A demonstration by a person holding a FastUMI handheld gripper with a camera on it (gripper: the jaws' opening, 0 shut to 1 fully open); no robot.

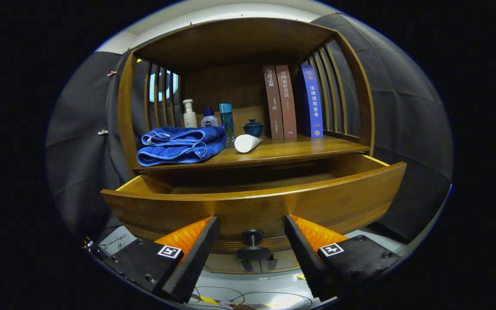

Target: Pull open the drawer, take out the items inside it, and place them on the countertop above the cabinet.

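The wooden drawer (338,198) stands pulled out from the cabinet, its front panel just ahead of my fingers. Its dark round knob (252,237) sits between my fingertips, touched by neither. My gripper (252,221) is open. What lies in the drawer is hidden behind the front panel; I see just a strip of its inner floor. On the countertop (308,148) above lie a folded blue towel (181,145) and a white tube (247,143) on its side.
At the back of the countertop stand a white pump bottle (189,114), a small capped bottle (209,118), a tall teal bottle (227,120) and a dark lidded cup (253,127). Three books (293,101) stand upright at the right. Slatted wooden sides and a top board enclose the shelf.
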